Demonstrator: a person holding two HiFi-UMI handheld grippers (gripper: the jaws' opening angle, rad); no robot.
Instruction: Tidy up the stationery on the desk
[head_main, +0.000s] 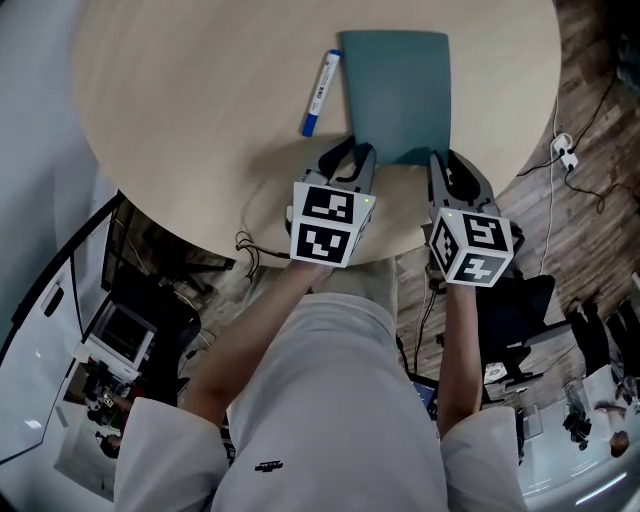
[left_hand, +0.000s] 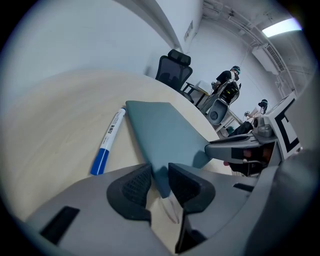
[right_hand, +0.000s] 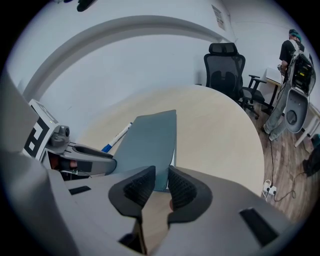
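Evidently thin and light, the notebook (head_main: 395, 90) lies flat on the tabletop (head_main: 200, 120), its near edge close to the tabletop's rim in front of the person. Its teal cover looks smooth and rather limp, and a pale sliver of pages shows along its right side in the right gripper view. I judge it will sag or fan open if lifted by one corner alone, so a hold at both near corners, with the pads well onto the cover, suits it best. That is how it is held now. The left tongs (head_main: 350, 160) are clenched on the notebook's near left corner, which sits between the ribbed pads (left_hand: 136, 186). The right tongs (head_main: 452, 172) are clamped on its near right corner. Whether each grip takes in all the pages or only the cover, I cannot tell. Just left of the notebook, roughly parallel to its left edge and not touching it, lies a pen (head_main: 321, 92) with a blue cap.
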